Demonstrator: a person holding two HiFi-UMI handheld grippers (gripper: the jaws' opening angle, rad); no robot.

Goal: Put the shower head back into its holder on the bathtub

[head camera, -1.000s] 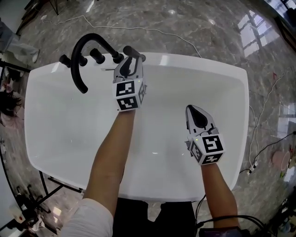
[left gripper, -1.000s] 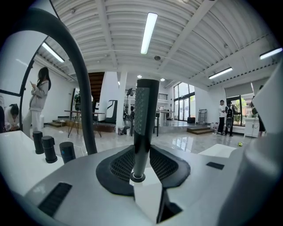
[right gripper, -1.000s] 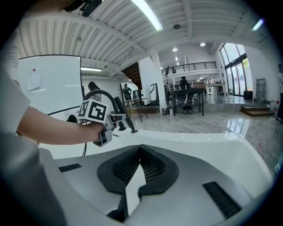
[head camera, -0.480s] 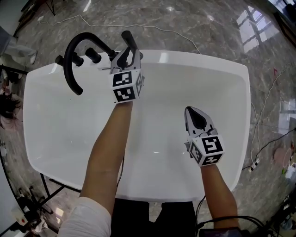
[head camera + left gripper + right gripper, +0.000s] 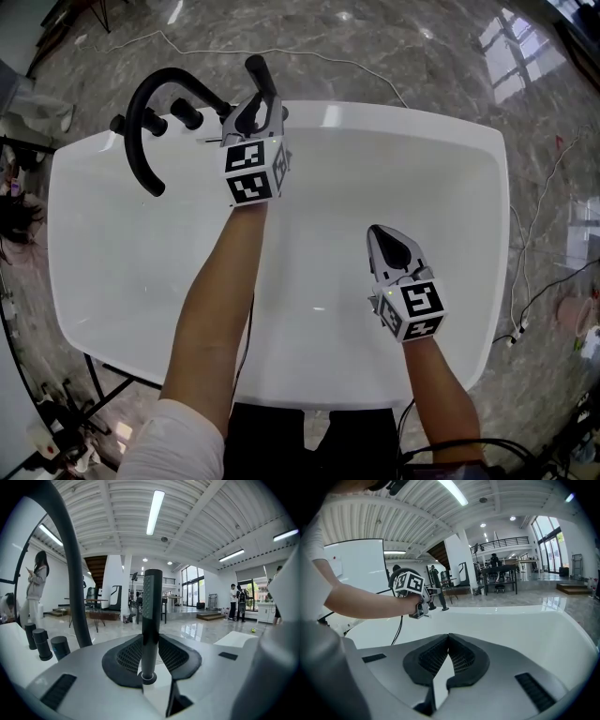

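At the white bathtub [image 5: 403,159]'s far rim, beside the faucet [image 5: 141,122], my left gripper [image 5: 261,112] clamps the shower head [image 5: 151,616] upright by its slim black handle: rigid, light, probably slick, best held mid-handle; my right gripper [image 5: 449,641] is pinched closed, empty

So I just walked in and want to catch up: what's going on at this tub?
A person works over a white bathtub with a gripper in each hand. The left gripper is clamped on the black shower head, holding it upright at the far rim, beside the curved black spout and knobs. Whether it sits in its holder cannot be seen; the gripper hides that spot. The right gripper is shut and empty, hovering over the basin.
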